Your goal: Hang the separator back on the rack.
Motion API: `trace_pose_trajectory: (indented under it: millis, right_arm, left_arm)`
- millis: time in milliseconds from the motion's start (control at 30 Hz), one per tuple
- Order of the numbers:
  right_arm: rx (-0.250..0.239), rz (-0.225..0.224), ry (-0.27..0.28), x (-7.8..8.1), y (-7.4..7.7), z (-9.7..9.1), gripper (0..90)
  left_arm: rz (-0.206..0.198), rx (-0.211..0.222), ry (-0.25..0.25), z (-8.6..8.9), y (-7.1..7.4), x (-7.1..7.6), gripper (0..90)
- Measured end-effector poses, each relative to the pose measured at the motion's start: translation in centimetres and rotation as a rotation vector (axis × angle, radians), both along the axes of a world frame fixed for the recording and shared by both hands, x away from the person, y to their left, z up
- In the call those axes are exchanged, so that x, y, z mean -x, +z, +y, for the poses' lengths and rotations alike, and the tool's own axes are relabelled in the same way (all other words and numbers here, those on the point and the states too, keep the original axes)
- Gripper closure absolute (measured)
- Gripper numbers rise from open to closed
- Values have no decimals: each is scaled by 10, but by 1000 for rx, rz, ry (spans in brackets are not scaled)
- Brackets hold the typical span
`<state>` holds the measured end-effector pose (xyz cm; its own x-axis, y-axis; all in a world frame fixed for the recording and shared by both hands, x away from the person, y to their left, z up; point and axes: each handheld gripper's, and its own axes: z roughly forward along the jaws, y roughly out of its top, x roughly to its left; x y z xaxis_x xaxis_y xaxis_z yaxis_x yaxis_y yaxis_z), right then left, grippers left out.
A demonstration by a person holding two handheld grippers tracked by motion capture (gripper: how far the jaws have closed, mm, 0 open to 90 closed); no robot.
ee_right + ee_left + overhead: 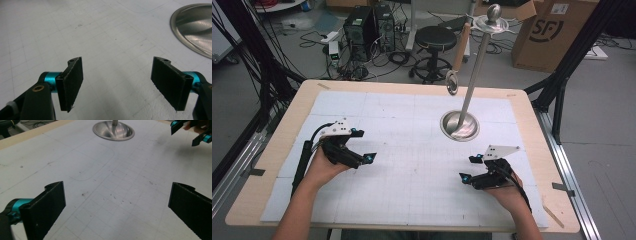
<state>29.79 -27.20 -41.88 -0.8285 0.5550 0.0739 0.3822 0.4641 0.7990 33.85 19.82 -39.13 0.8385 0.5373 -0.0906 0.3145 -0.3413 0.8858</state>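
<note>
A metal stand rises from a round dished base [451, 126] at the mat's back right, with a slim pole [474, 75] and a knobbed disc [492, 22] on top. A small shiny ring [452, 82] hangs beside the pole. My left gripper [364, 145] rests low over the mat's left side, open, with nothing between its jaws [117, 191]. Ahead of it lie the base [113, 131] and the right gripper [186, 135]. My right gripper [470, 168] sits at the front right, open and empty [117, 63], with the base's rim [195, 27] to its upper right.
A white gridded mat [412, 150] covers the wooden table [277, 150]. Black frame bars [562, 75] stand at both sides. Behind the table are a stool [435, 37], computer towers [362, 27], loose cables and a cardboard box [552, 30].
</note>
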Motion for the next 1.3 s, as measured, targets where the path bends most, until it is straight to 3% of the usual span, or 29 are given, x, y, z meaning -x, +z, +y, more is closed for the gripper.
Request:
trace_pose_trajectory:
  millis: [167, 333, 567, 1000, 1300]
  right_arm:
    - [-10, 5, -11, -2, -1, -4, 247]
    - [-21, 13, -31, -2, -3, -10, 247]
    - [-12, 13, -30, -1, -4, -11, 248]
    - [-5, 2, -29, -1, -3, -11, 250]
    - [1, 6, -24, -1, -4, -9, 251]
  left_arm:
    - [-1, 2, 15, 2, -3, -2, 17]
    - [3, -32, 8, -2, -7, -4, 17]
    - [6, -13, 19, -3, -9, -7, 17]
    - [-7, -28, 55, -7, -9, -5, 18]
    - [13, -9, 64, -4, -8, -5, 18]
